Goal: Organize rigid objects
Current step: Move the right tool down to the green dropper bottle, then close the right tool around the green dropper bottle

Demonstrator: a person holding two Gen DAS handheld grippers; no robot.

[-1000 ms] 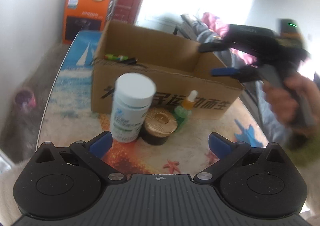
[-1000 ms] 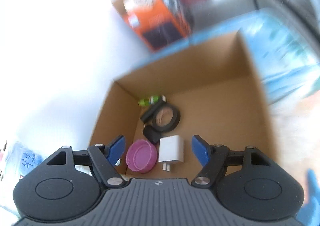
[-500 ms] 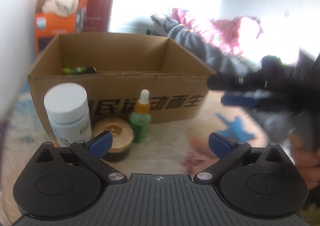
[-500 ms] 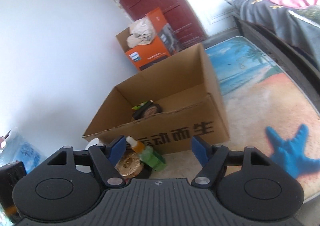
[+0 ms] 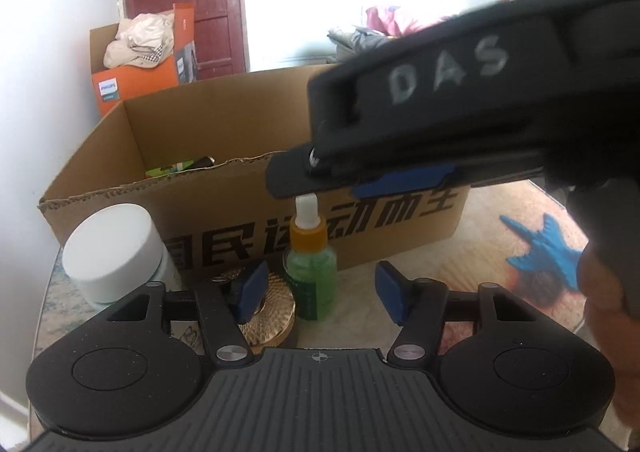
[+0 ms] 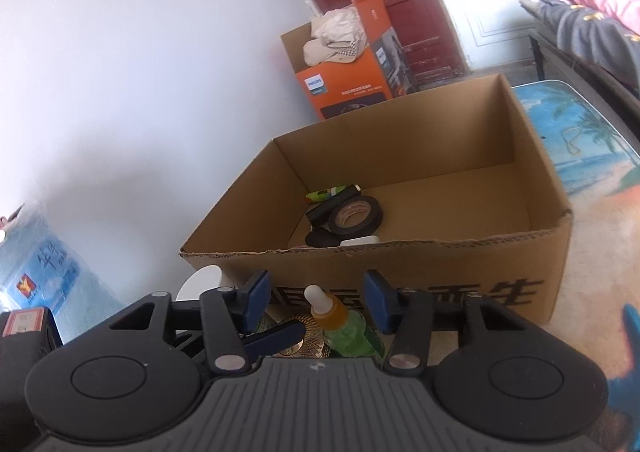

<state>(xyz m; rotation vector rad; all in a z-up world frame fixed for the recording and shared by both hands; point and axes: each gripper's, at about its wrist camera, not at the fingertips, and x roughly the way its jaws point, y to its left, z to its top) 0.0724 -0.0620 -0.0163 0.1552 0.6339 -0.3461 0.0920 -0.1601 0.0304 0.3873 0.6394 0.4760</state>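
A green dropper bottle (image 5: 311,278) with an orange collar stands on the mat in front of the cardboard box (image 5: 132,208). My left gripper (image 5: 322,292) is closing, with the bottle between its fingers but untouched by the pads. Beside the bottle sit a gold-lidded jar (image 5: 272,312) and a white-capped bottle (image 5: 114,248). In the right wrist view, my right gripper (image 6: 318,302) hangs just above the dropper bottle (image 6: 346,330), jaws closing, pads clear of it. Its black body crosses the upper right of the left wrist view.
The cardboard box (image 6: 440,264) holds a black tape roll (image 6: 356,212), a green item (image 6: 320,194) and a white charger (image 6: 360,240). An orange box (image 6: 348,84) with cloth stands behind by a red door. A bed (image 6: 592,24) is at right.
Both grippers have come in low toward the dropper bottle and their jaws have narrowed. The right gripper left its place over the box and now hangs above the bottle.
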